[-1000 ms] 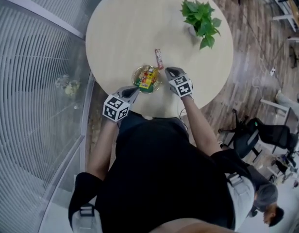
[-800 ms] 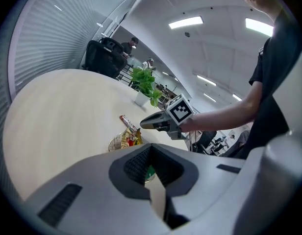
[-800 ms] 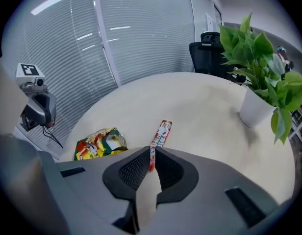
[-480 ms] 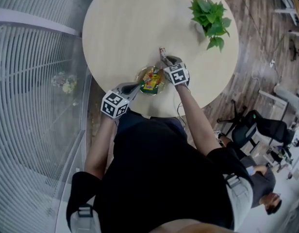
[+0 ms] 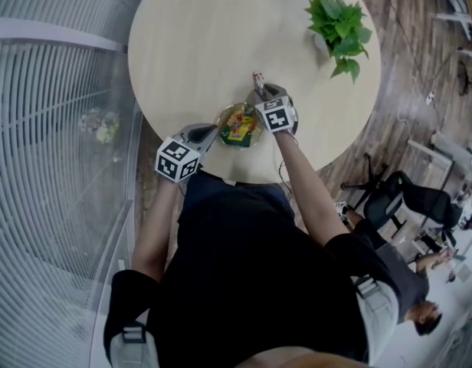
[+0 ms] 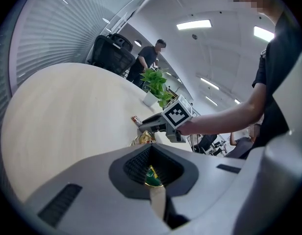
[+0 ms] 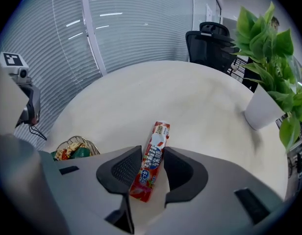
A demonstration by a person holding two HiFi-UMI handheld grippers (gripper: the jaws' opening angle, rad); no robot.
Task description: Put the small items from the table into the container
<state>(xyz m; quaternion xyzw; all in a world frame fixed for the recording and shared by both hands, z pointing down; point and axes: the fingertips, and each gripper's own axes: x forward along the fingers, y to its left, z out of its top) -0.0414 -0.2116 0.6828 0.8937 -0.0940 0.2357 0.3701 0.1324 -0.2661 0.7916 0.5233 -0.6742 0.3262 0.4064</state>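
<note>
The candy stick (image 7: 151, 163) lies flat on the surface (image 5: 198, 44) just beyond the bowl (image 5: 228, 109). Its long axis runs along the gap of the right tool (image 5: 260, 92), whose jaws straddle it and are opening, pads clear. The left tool (image 5: 208, 133) is pinched narrow at the bowl's rim (gripping it? unclear). The wrapper is red; its blue lettering is unreadable.

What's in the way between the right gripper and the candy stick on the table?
Nothing visible. The right gripper is opening its jaws astride the candy stick, which lies flat on the table; the glass bowl sits close beside it.
</note>
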